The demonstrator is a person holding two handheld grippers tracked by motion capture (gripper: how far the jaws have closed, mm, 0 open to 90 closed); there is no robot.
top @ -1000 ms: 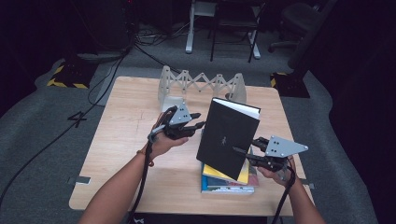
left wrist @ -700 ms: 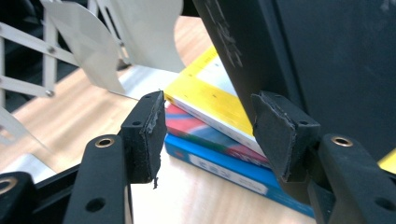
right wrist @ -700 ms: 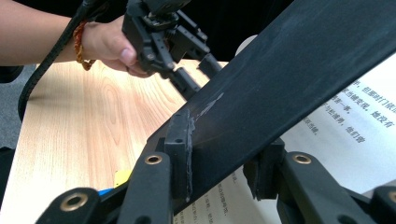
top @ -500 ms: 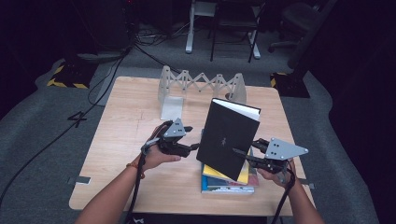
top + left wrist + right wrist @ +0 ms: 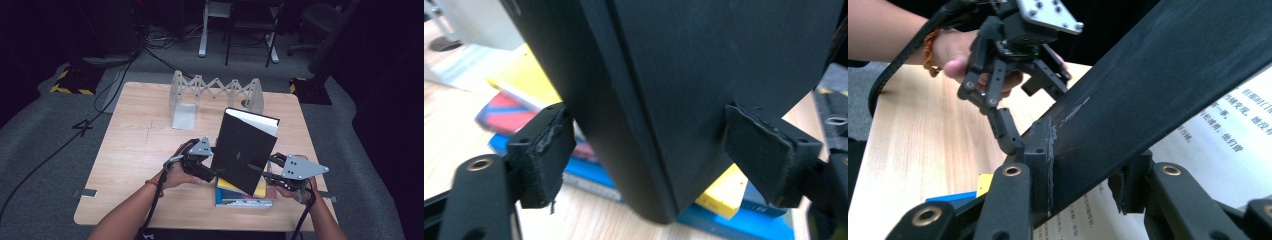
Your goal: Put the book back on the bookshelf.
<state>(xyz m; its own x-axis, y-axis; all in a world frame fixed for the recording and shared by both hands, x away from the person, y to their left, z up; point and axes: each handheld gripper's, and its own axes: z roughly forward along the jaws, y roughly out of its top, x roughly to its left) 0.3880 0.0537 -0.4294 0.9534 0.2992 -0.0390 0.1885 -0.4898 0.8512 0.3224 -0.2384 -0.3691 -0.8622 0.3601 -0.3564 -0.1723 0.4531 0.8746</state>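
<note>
A black hardcover book (image 5: 244,147) stands tilted over a stack of books, its white page edges up. My right gripper (image 5: 261,170) is shut on its lower right cover; in the right gripper view (image 5: 1083,175) the pads clamp the black cover (image 5: 1158,85) above a printed page (image 5: 1218,150). My left gripper (image 5: 212,172) is at the book's lower left corner. Its jaws have just been opening, and in the left gripper view (image 5: 654,155) the spine corner (image 5: 649,125) sits between the spread pads (image 5: 544,155) with neither pressing on it.
Under the black book lies a stack with a yellow book (image 5: 232,186) on a blue one (image 5: 245,201). A white folding rack (image 5: 215,90) with a grey end plate (image 5: 185,116) stands at the back of the wooden table (image 5: 135,150). Chairs and cables are on the floor beyond.
My left gripper has dropped toward the near edge and in to the book's lower left corner, and its jaws have spread wider around it. The right gripper and the book have stayed put.
</note>
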